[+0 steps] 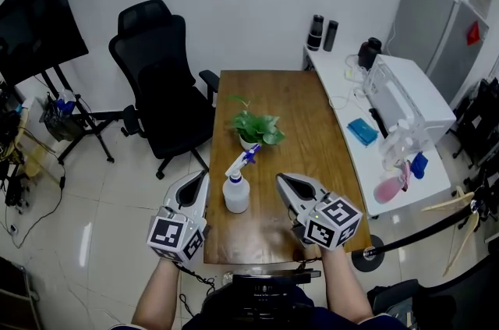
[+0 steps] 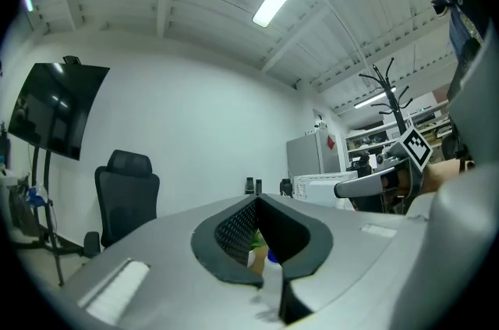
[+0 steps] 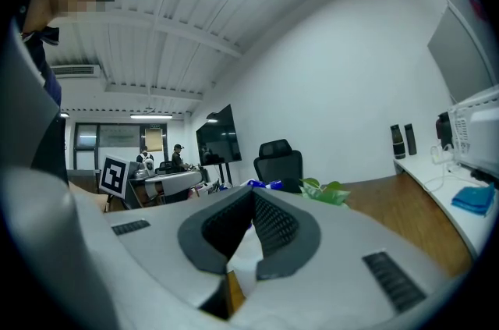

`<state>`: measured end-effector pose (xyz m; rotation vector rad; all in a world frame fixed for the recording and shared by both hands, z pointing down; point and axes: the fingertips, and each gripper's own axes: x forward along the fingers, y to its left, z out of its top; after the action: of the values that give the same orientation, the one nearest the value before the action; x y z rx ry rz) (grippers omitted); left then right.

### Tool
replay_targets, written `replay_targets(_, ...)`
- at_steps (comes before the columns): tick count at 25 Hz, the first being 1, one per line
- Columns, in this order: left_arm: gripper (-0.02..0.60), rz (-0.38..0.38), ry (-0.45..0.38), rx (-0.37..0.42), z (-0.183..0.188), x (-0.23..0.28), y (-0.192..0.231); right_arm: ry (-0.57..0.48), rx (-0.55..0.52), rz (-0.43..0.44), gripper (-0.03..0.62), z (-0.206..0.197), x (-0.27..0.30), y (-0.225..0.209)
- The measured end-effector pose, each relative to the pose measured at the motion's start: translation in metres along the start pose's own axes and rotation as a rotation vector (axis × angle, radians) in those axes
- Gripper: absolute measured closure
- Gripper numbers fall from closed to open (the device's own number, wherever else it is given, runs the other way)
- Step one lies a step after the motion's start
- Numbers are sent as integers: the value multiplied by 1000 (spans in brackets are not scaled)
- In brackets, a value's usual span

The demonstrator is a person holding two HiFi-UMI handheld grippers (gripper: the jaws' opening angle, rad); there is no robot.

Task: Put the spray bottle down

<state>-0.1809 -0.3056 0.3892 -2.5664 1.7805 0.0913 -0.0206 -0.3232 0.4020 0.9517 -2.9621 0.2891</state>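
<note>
A white spray bottle (image 1: 236,191) with a blue and white nozzle stands upright on the wooden table (image 1: 304,125), near its front end. My left gripper (image 1: 204,175) hangs just off the table's left edge, a short way left of the bottle, with its jaws together and nothing in them. My right gripper (image 1: 280,179) is over the table to the right of the bottle, also shut and empty. In the left gripper view the jaw tips (image 2: 257,200) meet. The right gripper view shows the tips (image 3: 252,192) touching, with the blue nozzle (image 3: 261,184) just beyond them.
A small potted plant (image 1: 256,126) stands behind the bottle at mid-table. A black office chair (image 1: 160,79) is at the table's left and a monitor on a stand (image 1: 35,20) further left. A white side desk (image 1: 343,98) on the right carries a white appliance (image 1: 405,98) and two dark bottles (image 1: 322,32).
</note>
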Motion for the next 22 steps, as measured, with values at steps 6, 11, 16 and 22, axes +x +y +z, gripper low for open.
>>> replay_targets(6,572,19,34,-18,0,-3,9,-7,-19,5,585,5,-1,7)
replay_targets(11,572,24,66,-30,-3,-4,13,-20,-33,-7,585,9,-1,7)
replay_targets(16,572,2,120,-53,-11,-2,9,-28,-54,-19,585,13,-2,8)
replay_targets(22,572,-1,139,-65,-16,-3,9,-25,-79,-28,585,14,-2,8)
